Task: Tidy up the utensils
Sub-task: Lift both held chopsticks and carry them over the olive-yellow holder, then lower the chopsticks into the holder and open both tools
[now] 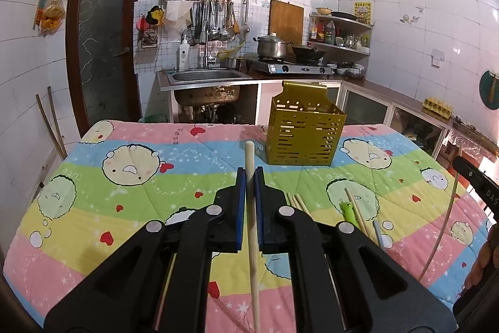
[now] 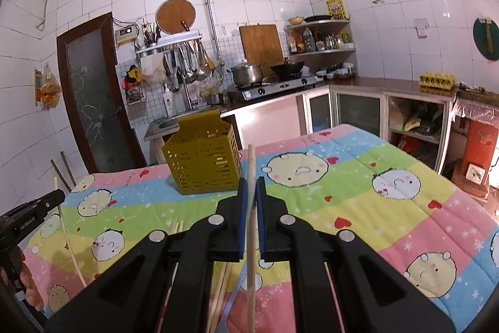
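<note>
At the far left of the right wrist view the left gripper [image 2: 57, 195] comes in from the edge, a pale chopstick [image 2: 67, 234] rising past its tip. In the left wrist view its blue-padded fingers [image 1: 240, 202] are pressed together on that wooden stick [image 1: 250, 173], which stands between them and pokes up past their tips.

The counter carries a quilted cover [image 1: 124, 208] with cartoon chick faces on pink, blue, green and yellow bands. Right of the left gripper [image 1: 250, 177], loose chopsticks [image 1: 297, 202] lie flat on the cover, with a small green utensil [image 1: 346, 209] and a grey stick [image 1: 378, 234] just beside them; what the green piece is cannot be told from here.

Farther back and to the right stands the golden slotted utensil holder [image 1: 304, 133], upright on the blue band, well apart from the loose sticks. Whether anything lies inside it is hidden by its walls.

The right gripper [image 2: 252, 188] is likewise clamped on a wooden chopstick [image 2: 252, 164], held up off the cover with the holder [image 2: 204, 163] just left of its tip. In the left wrist view this gripper [image 1: 475, 181] shows at the right edge with its thin stick [image 1: 449, 211] curving down.

Behind the counter, a sink [image 1: 205, 75], a steel pot [image 1: 271, 47] and a wok [image 1: 308, 53] sit along the tiled wall.
</note>
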A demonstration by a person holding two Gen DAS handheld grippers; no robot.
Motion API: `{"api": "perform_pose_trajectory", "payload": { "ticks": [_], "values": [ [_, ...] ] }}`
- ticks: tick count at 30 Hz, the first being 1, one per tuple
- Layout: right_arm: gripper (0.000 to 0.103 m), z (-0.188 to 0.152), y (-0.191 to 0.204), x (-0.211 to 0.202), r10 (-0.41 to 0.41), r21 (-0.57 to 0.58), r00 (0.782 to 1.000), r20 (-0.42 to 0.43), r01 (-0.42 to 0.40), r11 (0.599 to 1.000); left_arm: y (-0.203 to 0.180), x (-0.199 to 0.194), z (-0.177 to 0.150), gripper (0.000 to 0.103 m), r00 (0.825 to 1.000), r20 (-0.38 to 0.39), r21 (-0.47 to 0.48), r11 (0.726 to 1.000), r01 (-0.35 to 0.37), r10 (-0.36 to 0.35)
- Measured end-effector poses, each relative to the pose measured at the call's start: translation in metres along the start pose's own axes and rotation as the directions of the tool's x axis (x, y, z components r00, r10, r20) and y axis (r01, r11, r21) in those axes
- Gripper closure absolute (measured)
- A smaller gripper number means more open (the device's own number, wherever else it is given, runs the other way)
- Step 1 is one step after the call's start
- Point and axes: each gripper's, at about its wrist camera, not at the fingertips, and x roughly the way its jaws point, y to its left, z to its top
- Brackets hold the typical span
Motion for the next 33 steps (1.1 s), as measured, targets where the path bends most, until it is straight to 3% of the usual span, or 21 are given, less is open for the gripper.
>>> {"api": "perform_pose_trajectory", "payload": {
  "ticks": [16,27,33],
  "values": [
    [0.097,0.047,0.025,0.023,0.01,-0.036,0.994,0.108,-0.006,0.999,-0.003,0.013,0.041,0.099,0.997,0.071,-0.001,0.999,0.036,-0.036],
    [0.097,0.127,0.05,0.095,0.013,-0.079,0.983,0.184,0.002,0.997,-0.031,0.064,0.143,0.099,0.984,0.165,0.044,0.997,0.061,-0.067],
    [0.097,0.175,0.058,0.15,0.023,-0.026,0.973,0.229,-0.017,1.0,-0.048,0.111,0.2,0.099,0.97,0.228,0.033,0.996,0.078,-0.083]
  ]
}}
